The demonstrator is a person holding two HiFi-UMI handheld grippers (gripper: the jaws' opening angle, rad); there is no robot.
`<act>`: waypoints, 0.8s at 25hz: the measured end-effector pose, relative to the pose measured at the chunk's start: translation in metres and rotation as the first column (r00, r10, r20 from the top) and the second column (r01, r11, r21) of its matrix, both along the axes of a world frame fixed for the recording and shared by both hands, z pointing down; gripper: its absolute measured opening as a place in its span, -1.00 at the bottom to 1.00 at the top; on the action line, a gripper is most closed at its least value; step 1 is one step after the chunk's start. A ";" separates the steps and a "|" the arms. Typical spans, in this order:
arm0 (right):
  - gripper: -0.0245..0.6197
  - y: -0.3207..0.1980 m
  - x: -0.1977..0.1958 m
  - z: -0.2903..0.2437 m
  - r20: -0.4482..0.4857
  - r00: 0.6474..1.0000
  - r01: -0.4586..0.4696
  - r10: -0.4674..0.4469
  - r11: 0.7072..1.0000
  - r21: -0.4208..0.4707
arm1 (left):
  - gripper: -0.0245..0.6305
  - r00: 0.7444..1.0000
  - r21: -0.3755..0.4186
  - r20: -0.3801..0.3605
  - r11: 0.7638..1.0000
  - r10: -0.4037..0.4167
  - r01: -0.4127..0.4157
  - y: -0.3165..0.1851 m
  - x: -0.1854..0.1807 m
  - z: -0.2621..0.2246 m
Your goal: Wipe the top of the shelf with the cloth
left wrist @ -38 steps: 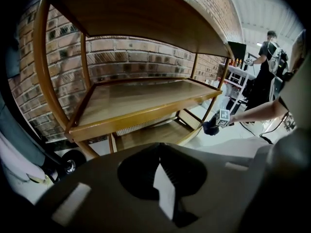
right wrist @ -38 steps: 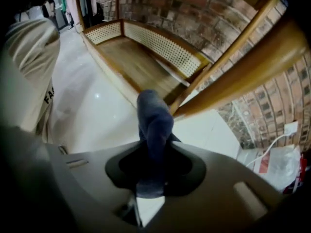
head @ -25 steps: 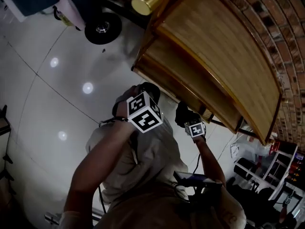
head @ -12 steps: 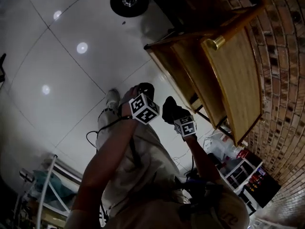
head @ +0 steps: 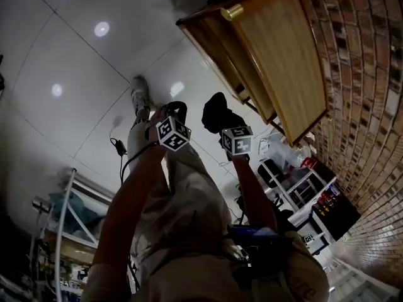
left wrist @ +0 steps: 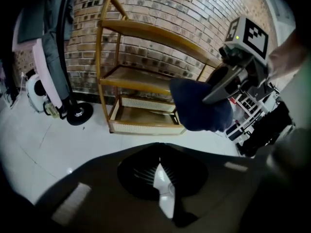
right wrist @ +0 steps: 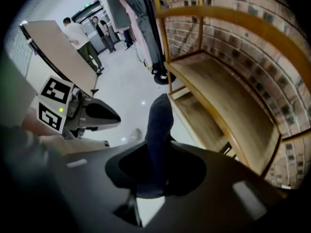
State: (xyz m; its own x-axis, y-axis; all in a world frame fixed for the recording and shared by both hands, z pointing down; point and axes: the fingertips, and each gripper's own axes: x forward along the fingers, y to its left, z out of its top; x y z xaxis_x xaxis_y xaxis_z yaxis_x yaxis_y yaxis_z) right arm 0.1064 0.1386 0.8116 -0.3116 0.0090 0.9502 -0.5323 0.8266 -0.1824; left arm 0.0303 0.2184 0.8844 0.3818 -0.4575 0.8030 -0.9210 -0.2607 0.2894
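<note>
White tiled floor (head: 75, 74), glossy, with lamp reflections; brick wall (head: 359, 74) behind.

Item 1: wooden shelf unit (head: 283, 55) on a brass-coloured frame, several boards, standing against the wall. Top board is bare, with its long axis running along the bricks. A round brass cap (head: 232, 11) sits at the corner that shows uppermost in the head view.

Item 2: dark blue cloth (head: 216, 109), bunched, carried by the right gripper (right wrist: 146, 183). Jaws are clenched on its lower end, and the rest stands out past the tips. The cloth is in the air, apart from every board.

Item 3: left gripper (left wrist: 159, 166), jaws pressed together with nothing between them. It is held just beside the right gripper, on the side away from the shelf.

Relation that matters: in the head view the top board lies ahead and to the right of the cloth, front edge nearest. The right gripper is the nearer of the two.

Judgement: wiping has not yet begun. The cloth needs carrying over the front edge and laying flat on the top, then strokes along the board's length.
</note>
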 end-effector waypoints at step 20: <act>-0.66 -0.113 -0.070 -0.312 0.338 0.886 -0.374 0.317 0.920 0.117 | -0.91 0.910 0.184 0.095 0.891 0.404 -0.415 -0.095 -0.035 -0.356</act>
State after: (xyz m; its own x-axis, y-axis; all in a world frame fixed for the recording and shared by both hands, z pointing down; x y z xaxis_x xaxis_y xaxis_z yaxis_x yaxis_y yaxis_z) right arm 0.0367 0.0261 0.4997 -0.5399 -0.3092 0.7829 -0.7305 0.6341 -0.2534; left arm -0.0044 0.1231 0.5282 0.5289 -0.4192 0.7379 -0.7328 -0.6642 0.1480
